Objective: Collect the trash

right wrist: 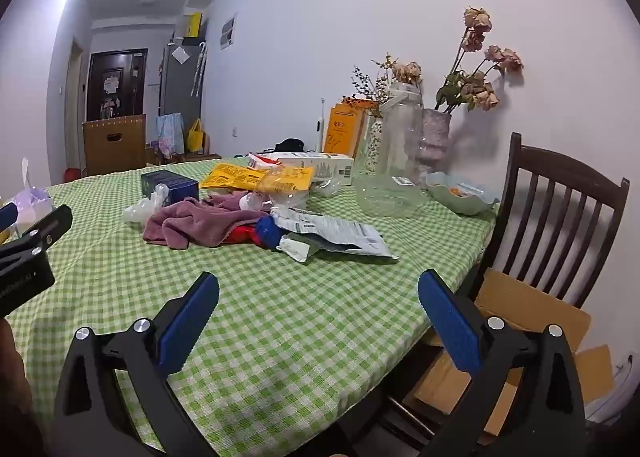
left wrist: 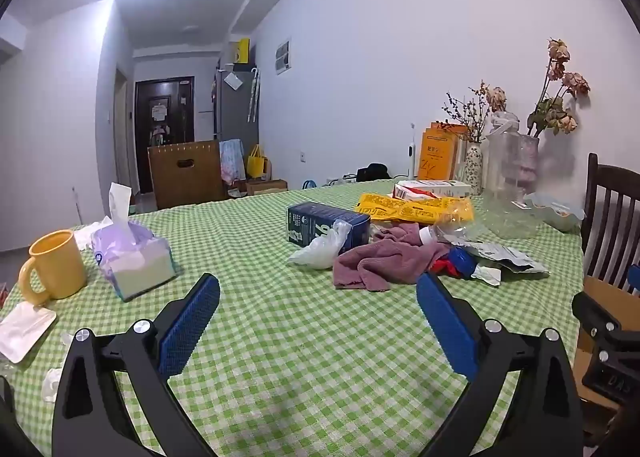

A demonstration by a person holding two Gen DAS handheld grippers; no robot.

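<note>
Reaching ahead with both my grippers, left [left wrist: 318, 289] and right [right wrist: 318, 287], gaping and empty, risks snagging the towel [right wrist: 200, 221] among wrappers [right wrist: 332, 235].

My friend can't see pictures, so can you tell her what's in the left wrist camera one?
An open gripper hovers, empty, over a table with a green checked cloth. Ahead lies a messy pile: a purple cloth, a dark blue box, a yellow wrapper. A yellow mug and tissue pack sit left.
</note>
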